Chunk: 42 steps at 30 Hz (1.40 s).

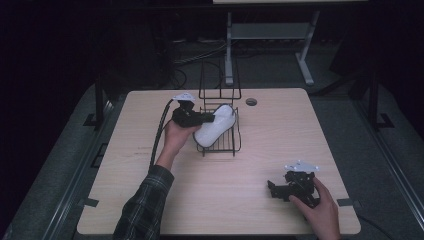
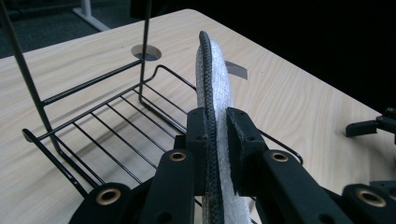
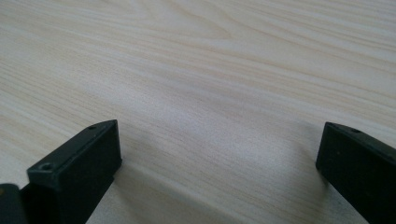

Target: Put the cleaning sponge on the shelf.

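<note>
Gripping a white insole [image 1: 216,129] edge-on, the left gripper [image 1: 207,118] held it over the black wire rack [image 1: 235,142] at frame centre; the right gripper [image 1: 281,189], fingers spread apart and empty, rested on the desk [image 1: 225,200] at lower right.

White insole's [image 2: 219,84] near end — behind claw pads, below the frame edge

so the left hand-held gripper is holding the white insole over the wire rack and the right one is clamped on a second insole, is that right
Not quite. The right hand-held gripper holds nothing: the right gripper view shows its jaws wide apart over bare table. The left hand-held gripper does hold the white insole over the wire rack.
</note>
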Tool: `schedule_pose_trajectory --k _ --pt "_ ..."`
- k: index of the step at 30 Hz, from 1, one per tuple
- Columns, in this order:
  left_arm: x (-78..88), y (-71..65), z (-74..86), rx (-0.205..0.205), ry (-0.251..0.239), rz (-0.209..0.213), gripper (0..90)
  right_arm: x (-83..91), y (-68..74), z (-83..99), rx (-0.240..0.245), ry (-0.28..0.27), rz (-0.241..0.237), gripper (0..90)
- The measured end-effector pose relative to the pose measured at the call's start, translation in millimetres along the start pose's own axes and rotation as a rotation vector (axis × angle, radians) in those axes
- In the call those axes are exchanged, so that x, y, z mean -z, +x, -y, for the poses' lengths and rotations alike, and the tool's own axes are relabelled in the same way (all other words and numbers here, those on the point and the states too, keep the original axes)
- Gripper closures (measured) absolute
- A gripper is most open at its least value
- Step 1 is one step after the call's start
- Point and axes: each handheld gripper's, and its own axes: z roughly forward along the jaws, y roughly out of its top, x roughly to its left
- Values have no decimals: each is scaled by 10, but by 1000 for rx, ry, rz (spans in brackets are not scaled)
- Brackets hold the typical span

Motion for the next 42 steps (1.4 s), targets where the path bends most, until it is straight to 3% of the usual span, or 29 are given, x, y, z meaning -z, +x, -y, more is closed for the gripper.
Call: schedule_pose_trajectory --k 15,27,35,42 --pt "-152 115 -14 -10 48 -84 739 0 -2 1 2 -1 0 0" --pt "-112 179 15 -5 69 -124 678 0 -1 1 2 -1 0 0" --pt "8 138 99 -17 84 -85 894 0 -2 1 2 -1 0 0" --pt "85 23 298 -18 109 -49 896 0 -2 1 2 -1 0 0"
